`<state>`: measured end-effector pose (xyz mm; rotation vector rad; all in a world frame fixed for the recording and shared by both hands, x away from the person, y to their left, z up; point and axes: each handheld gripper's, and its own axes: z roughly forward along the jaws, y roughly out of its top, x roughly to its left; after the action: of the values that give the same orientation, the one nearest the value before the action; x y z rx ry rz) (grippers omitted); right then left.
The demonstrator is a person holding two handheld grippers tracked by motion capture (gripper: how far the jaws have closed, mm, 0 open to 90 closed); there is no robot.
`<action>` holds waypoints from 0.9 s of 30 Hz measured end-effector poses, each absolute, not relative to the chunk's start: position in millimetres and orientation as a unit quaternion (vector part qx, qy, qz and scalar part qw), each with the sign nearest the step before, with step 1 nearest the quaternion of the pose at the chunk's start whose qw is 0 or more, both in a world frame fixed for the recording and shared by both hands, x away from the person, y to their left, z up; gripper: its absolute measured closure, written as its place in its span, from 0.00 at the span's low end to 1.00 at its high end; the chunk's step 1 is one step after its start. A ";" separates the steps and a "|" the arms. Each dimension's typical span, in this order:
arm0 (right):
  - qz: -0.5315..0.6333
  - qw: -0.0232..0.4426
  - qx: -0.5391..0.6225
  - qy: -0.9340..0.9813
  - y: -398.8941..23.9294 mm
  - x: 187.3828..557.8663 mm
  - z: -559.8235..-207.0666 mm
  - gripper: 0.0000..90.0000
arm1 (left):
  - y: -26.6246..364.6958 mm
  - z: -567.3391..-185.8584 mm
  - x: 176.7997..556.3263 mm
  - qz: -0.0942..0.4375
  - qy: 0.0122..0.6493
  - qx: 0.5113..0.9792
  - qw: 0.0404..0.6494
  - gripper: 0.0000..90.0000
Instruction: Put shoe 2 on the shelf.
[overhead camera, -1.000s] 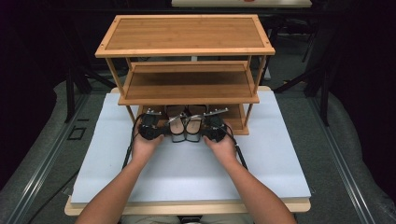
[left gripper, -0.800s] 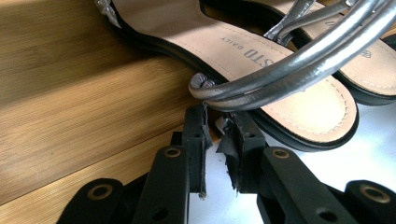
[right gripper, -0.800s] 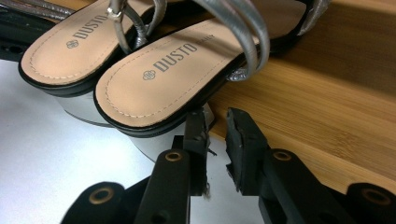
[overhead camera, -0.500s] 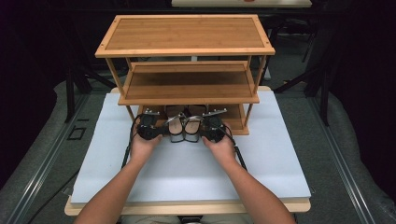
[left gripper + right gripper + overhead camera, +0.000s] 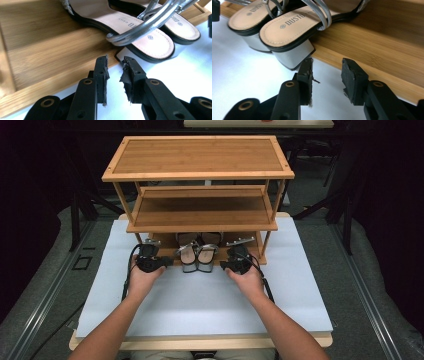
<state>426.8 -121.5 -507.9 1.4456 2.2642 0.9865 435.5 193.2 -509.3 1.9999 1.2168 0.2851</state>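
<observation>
Sandals [image 5: 199,256] sit side by side on the bottom shelf [image 5: 250,251] of the rack [image 5: 200,157], toes under the middle shelf, heels hanging over the shelf's front edge above the white table [image 5: 200,300]. The left gripper [image 5: 166,262] and right gripper [image 5: 225,266] flank the pair, apart from it. Both sets of jaws have just been opening: in the left gripper view the left gripper [image 5: 115,65] has a narrow gap with nothing in it, and in the right gripper view the right gripper [image 5: 326,65] stands wider, also empty, its near jaw close beside the heel [image 5: 292,56].

The step looks like letting go and backing off. To do it well, I would draw each hand straight back toward the table's near edge, keeping the jaws clear of the straps [image 5: 147,23] and heels so the pair stays square on the shelf.
</observation>
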 end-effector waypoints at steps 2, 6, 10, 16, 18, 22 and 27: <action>0.346 0.137 0.496 0.785 -126.9 423.1 -503.9 0.66 | 197.8 -505.0 431.8 0.114 0.474 0.784 0.384 0.80; 0.348 0.135 0.491 0.787 -135.7 414.0 -496.6 0.65 | 207.9 -497.9 421.4 0.118 0.471 0.782 0.390 0.80; 0.346 0.138 0.486 0.791 -142.1 407.6 -491.6 0.64 | 218.0 -496.6 413.2 0.119 0.473 0.781 0.391 0.77; 0.343 0.145 0.480 0.794 -151.2 394.1 -484.1 0.62 | 237.2 -495.7 401.9 0.114 0.480 0.771 0.402 0.68; 0.347 0.139 0.472 0.798 -154.9 390.2 -483.7 0.61 | 243.3 -496.6 397.9 0.114 0.484 0.768 0.403 0.65; 0.328 0.155 0.477 0.801 -162.8 378.9 -484.4 0.59 | 255.8 -497.5 387.5 0.118 0.489 0.763 0.407 0.61; 0.339 0.153 0.481 0.794 -179.0 367.6 -486.5 0.58 | 272.5 -492.8 371.3 0.130 0.494 0.751 0.419 0.56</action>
<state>367.6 -179.0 -486.5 1.3803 2.2777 0.9726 371.3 272.5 -492.8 1.8837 1.2378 0.3264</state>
